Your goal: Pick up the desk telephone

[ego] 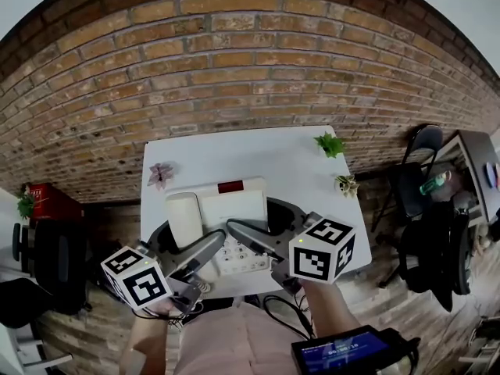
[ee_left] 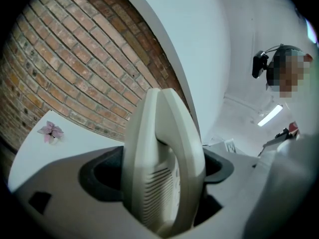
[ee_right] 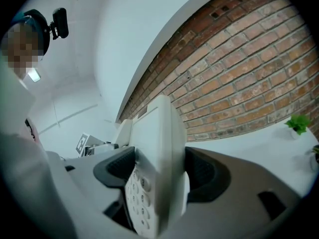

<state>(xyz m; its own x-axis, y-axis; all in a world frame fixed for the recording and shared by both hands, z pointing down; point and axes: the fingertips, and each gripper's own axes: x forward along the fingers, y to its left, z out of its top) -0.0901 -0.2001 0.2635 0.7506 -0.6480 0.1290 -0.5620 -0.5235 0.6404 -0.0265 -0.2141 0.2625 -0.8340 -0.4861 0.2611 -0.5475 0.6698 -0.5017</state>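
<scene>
A cream desk telephone (ego: 226,208) with a red display sits at the near edge of the white table (ego: 234,153). Its handset (ego: 184,219) lies along the left side. My left gripper (ego: 197,247) is shut on the handset (ee_left: 159,168), which fills the gap between the dark pads (ee_left: 102,176) in the left gripper view. On the phone's right edge my right gripper (ego: 254,237) is shut. In the right gripper view the phone body (ee_right: 155,143) stands edge-on between the jaws, keypad (ee_right: 137,203) facing left. Whether the phone is off the table cannot be told.
A small pink plant (ego: 160,175) stands left of the phone, and two green plants (ego: 331,144) (ego: 346,183) are at the table's right edge. A brick wall (ego: 234,61) runs behind. Dark chairs (ego: 426,209) stand to the right and a red box (ego: 48,201) to the left.
</scene>
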